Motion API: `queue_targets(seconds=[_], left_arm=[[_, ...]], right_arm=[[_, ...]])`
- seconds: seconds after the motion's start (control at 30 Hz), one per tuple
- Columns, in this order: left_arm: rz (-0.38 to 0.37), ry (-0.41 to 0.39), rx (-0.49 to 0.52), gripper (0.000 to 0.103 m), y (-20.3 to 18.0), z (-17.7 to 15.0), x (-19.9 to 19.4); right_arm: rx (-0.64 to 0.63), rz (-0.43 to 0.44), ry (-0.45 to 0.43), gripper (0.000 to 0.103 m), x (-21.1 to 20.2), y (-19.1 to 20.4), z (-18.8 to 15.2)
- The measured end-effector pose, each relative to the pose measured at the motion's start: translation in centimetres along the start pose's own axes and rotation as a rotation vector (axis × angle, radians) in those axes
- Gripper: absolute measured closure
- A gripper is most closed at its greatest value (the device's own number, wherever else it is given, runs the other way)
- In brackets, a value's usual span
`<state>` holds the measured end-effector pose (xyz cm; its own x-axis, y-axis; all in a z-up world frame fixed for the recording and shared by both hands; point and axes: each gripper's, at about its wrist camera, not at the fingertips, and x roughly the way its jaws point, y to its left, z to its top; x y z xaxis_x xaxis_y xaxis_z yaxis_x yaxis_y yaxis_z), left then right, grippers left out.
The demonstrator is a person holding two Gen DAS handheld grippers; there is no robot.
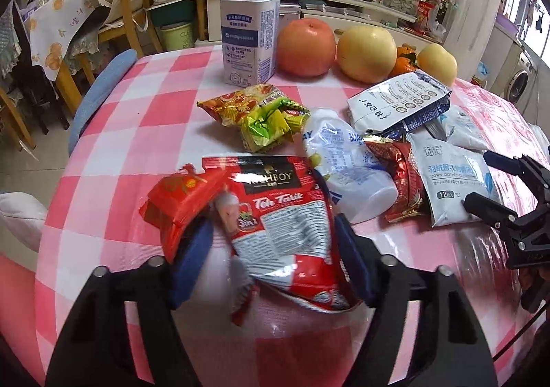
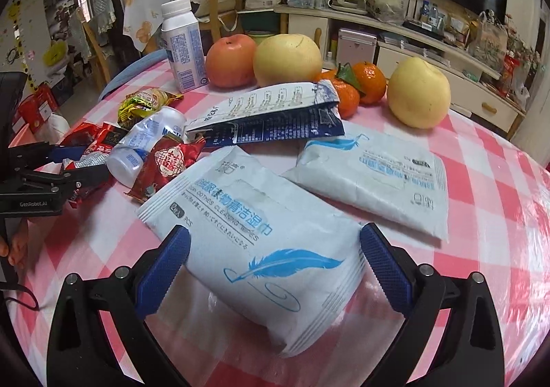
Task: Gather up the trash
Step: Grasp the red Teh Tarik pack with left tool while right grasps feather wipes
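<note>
A round table with a pink-and-white checked cloth (image 1: 144,118) carries a scatter of wrappers in front of a row of fruit. At the far left of the litter, the left gripper (image 1: 264,249) has its blue pads either side of a red tea sachet (image 1: 285,215) and a crumpled red wrapper (image 1: 175,204); the jaws stand about half closed and the pads (image 1: 192,249) press into the bunched packets, which are crumpled up between them. Behind these lies a yellow-green snack wrapper (image 1: 261,115), and further back a white milk bottle (image 1: 251,32) stands upright beside a red apple (image 1: 306,46). Right of the sachet a clear plastic bottle (image 1: 347,170) lies on its side, touching a red foil wrapper (image 1: 402,180). Next along the back row are a large yellow pear (image 2: 288,60), some tangerines (image 2: 357,84) and a smaller pear (image 2: 419,98). A white-and-navy bag (image 2: 268,115) lies flat in front of the fruit. Nearest on the right, a white wipes pack (image 2: 261,249) with a blue feather sits between the pads of the right gripper (image 2: 275,266), whose jaws are spread wide; the left pad is at the pack's edge and the right pad stands just off it, so nothing is clamped. A second wipes pack (image 2: 378,180) lies just beyond, to the right.
</note>
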<state>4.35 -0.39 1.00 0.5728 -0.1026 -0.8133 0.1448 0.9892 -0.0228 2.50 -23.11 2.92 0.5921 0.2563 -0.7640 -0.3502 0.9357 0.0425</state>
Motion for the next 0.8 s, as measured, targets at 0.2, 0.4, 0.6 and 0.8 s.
queue_targets(seconds=[0.2, 0.4, 0.6, 0.8], left_arm=[[-0.007, -0.006, 0.010, 0.047, -0.1, -0.3, -0.3], [-0.036, 0.016, 0.038, 0.050, -0.2, -1.0, -1.2], [-0.081, 0.038, 0.029, 0.051, 0.3, -2.0, -2.3], [-0.136, 0.032, 0.013, 0.051, 1.4, -2.5, -3.4]], right_arm=[[-0.043, 0.152, 0.037, 0.004, -0.8, 1.2, -0.4], [-0.172, 0.392, 0.040, 0.004, -3.2, 5.0, -1.4], [-0.191, 0.221, -0.041, 0.004, -3.8, 4.6, -0.4], [-0.217, 0.080, -0.014, 0.004, -1.2, 3.3, 0.6]])
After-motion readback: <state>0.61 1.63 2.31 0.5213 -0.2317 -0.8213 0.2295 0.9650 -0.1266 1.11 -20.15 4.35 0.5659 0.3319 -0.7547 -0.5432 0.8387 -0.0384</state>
